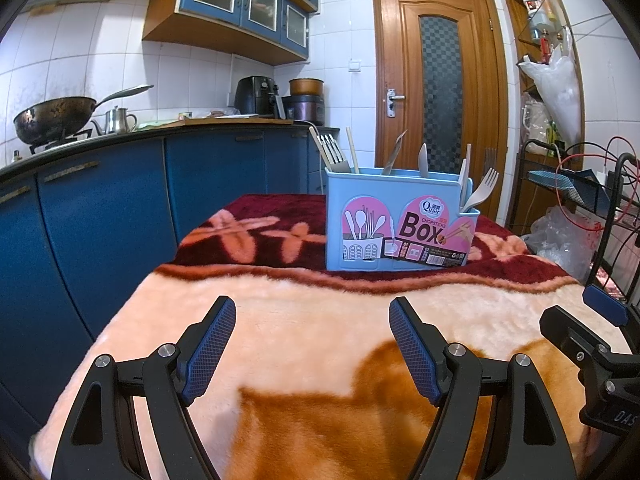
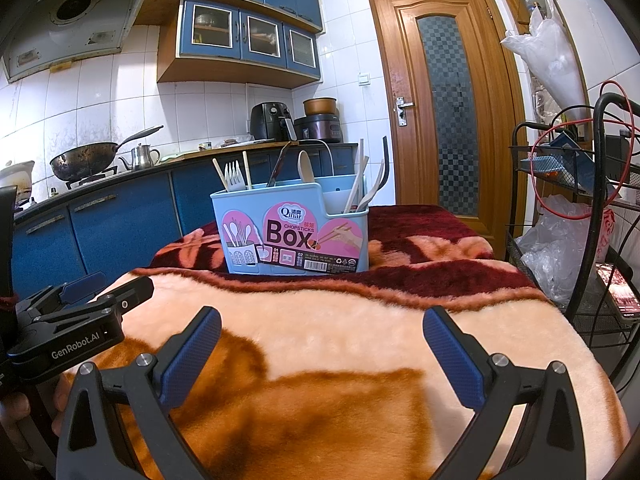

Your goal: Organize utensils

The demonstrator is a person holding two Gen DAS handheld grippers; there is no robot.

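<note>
Both grippers, left (image 1: 312,344) and right (image 2: 322,354), gape empty before the box (image 1: 400,224); only the right view shows the hood (image 2: 76,24).

Bright, sharp; heavy fisheye bending, dark vignetted corners; hard shadows on blanket (image 1: 304,320).

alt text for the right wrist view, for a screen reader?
A light blue chopsticks box holding forks, chopsticks and other utensils stands on a peach and maroon blanket, with the open, empty right gripper in front of it. The left gripper shows at the left edge; blue kitchen cabinets and a wooden door lie behind.
</note>
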